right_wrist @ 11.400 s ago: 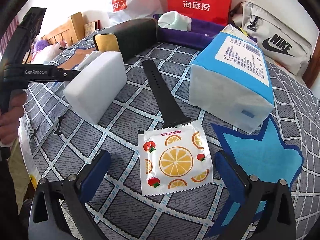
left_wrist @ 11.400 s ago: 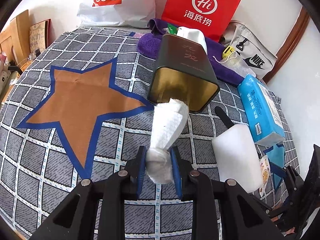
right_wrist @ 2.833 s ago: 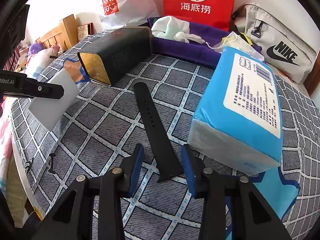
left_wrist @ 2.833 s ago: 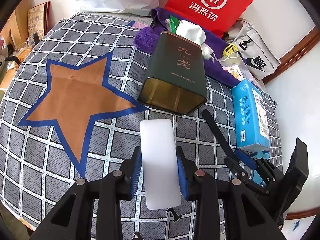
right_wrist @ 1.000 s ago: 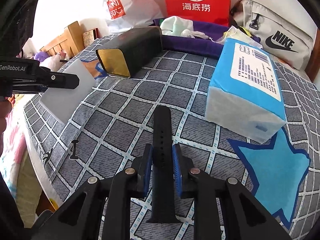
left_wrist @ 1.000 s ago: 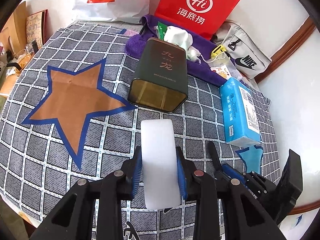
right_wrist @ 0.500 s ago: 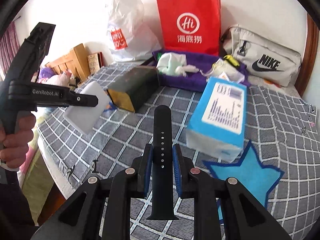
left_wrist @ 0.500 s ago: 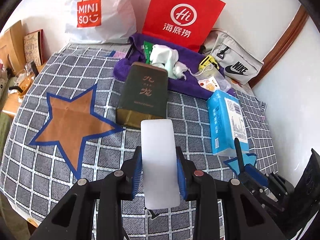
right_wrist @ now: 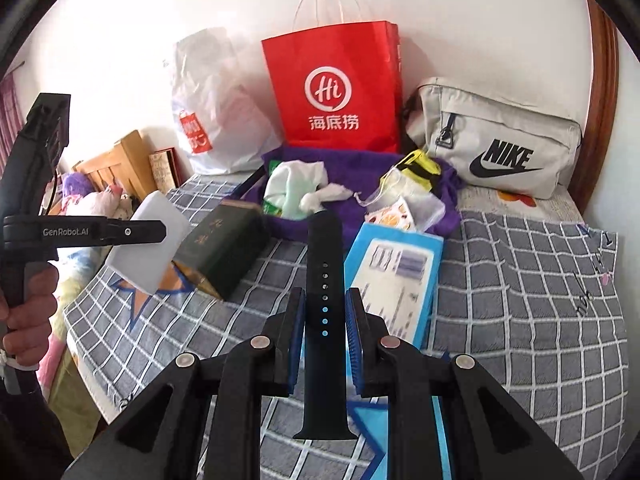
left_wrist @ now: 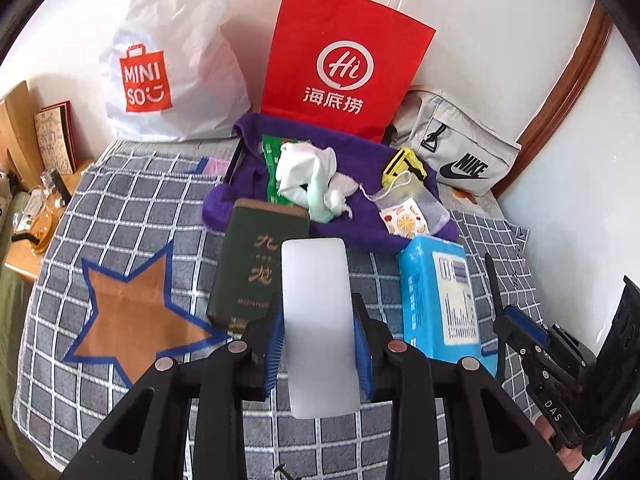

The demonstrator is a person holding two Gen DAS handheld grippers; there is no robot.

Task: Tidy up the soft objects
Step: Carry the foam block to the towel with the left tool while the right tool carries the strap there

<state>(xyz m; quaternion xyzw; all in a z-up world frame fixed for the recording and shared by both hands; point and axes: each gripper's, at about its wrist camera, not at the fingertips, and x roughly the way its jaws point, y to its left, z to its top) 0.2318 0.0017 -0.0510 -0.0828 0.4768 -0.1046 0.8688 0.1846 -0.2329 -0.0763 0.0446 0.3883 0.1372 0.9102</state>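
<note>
Both tools loaded, both clear of the bedspread (left_wrist: 120,216). Left gripper (left_wrist: 318,344) has its blue pads pressed on the flanks of the white foam block (left_wrist: 318,320), which stands lengthwise between the fingers and overhangs at both ends. Right gripper (right_wrist: 325,334) pinches the black watch strap (right_wrist: 324,280) near its middle; the strap points away along the fingers, free end up.

Destination, as I judge it: the purple towel (left_wrist: 360,168) at the head of the bed, in front of the red paper bag (left_wrist: 344,60), where a white cloth wad (left_wrist: 308,180) and an orange-print sachet (left_wrist: 404,220) already lie.

To do this step well: carry high over the dark green tin (left_wrist: 256,268) and the blue tissue pack (left_wrist: 440,292), which sit between me and the towel. Keep the squeeze on the foam light, since it looks compressible. Set down on bare purple, not on the pile. Release one tool at a time.

Pose: both grippers tilt downward toward the bed, side by side. In the right wrist view a hand (right_wrist: 28,316) grips the left handle at the left edge.
</note>
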